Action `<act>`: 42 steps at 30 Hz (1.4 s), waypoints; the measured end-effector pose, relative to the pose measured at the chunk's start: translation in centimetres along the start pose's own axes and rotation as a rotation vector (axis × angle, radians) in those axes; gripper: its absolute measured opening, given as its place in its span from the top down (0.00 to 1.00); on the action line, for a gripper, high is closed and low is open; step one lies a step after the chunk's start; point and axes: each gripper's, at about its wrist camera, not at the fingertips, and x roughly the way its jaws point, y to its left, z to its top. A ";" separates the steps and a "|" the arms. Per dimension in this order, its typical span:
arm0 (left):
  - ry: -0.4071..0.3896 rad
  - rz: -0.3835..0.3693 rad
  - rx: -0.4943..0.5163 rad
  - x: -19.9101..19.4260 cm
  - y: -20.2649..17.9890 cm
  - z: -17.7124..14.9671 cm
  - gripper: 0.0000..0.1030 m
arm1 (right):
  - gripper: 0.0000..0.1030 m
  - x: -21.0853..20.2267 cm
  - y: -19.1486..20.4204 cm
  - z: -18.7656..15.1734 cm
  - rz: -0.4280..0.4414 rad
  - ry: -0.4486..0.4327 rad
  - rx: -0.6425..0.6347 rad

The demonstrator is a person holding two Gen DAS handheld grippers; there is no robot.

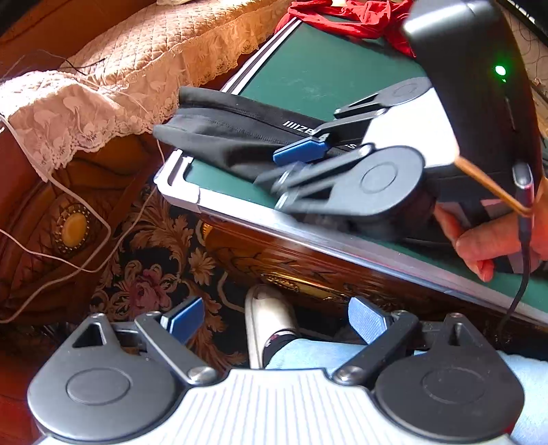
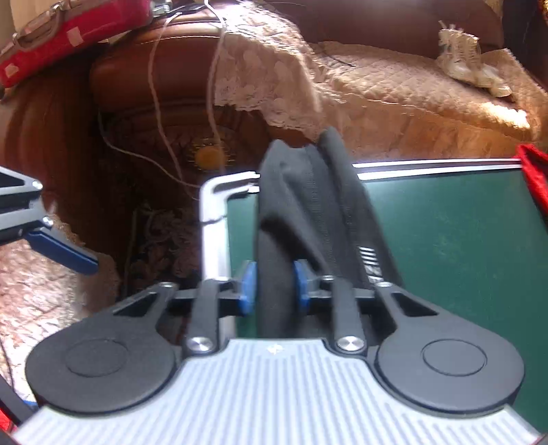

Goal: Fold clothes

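Observation:
A black garment (image 1: 222,133) with white lettering on its waistband lies bunched at the near left corner of the green table (image 1: 325,75). My right gripper (image 2: 274,289) is shut on a thick fold of the black garment (image 2: 308,205), lifting it off the felt. In the left wrist view the right gripper (image 1: 298,161) reaches in from the right, held by a hand (image 1: 493,239). My left gripper (image 1: 275,321) hangs open below the table's edge with nothing between its blue pads. One of its fingers (image 2: 61,253) shows at the left in the right wrist view.
A red garment (image 1: 359,17) lies at the table's far end. A sofa with a lace cover (image 1: 154,51) stands beyond the table's left side, with white cables (image 1: 68,205) hanging over its arm. Below are a patterned carpet, a white shoe (image 1: 267,318) and a leg in jeans.

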 end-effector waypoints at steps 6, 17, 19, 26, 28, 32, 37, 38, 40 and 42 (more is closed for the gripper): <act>0.001 -0.023 0.020 0.4 -0.6 0.6 0.08 | 0.96 -6.0 -8.3 -3.1 -0.033 -0.076 0.245; 0.008 -0.083 0.088 2.0 -3.9 2.4 0.09 | 0.95 -21.2 -32.5 -13.0 -0.224 -0.356 0.885; 0.008 -0.094 0.104 2.0 -4.7 2.4 0.09 | 0.79 -22.1 -39.9 -18.9 -0.351 -0.321 1.192; 0.039 -0.125 0.144 3.3 -6.9 2.2 0.09 | 0.65 -23.6 -43.5 -30.5 -0.546 -0.252 1.431; 0.048 -0.117 0.150 3.8 -7.5 2.4 0.10 | 0.65 -23.4 -43.0 -30.3 -0.549 -0.242 1.370; 0.035 -0.135 0.167 3.7 -8.9 2.6 0.10 | 0.65 -21.9 -42.0 -25.9 -0.494 -0.228 1.140; 0.044 -0.117 0.180 4.1 -10.0 2.5 0.10 | 0.65 -17.3 -42.8 -20.1 -0.382 -0.170 0.964; 0.043 -0.113 0.177 4.1 -10.1 2.6 0.10 | 0.64 -16.2 -43.1 -19.1 -0.377 -0.151 0.940; 0.043 -0.114 0.177 4.1 -10.3 2.8 0.10 | 0.64 -14.8 -43.3 -17.3 -0.460 -0.133 0.882; 0.030 -0.119 0.192 3.8 -10.7 3.0 0.10 | 0.61 -13.9 -43.3 -16.0 -0.540 -0.127 0.795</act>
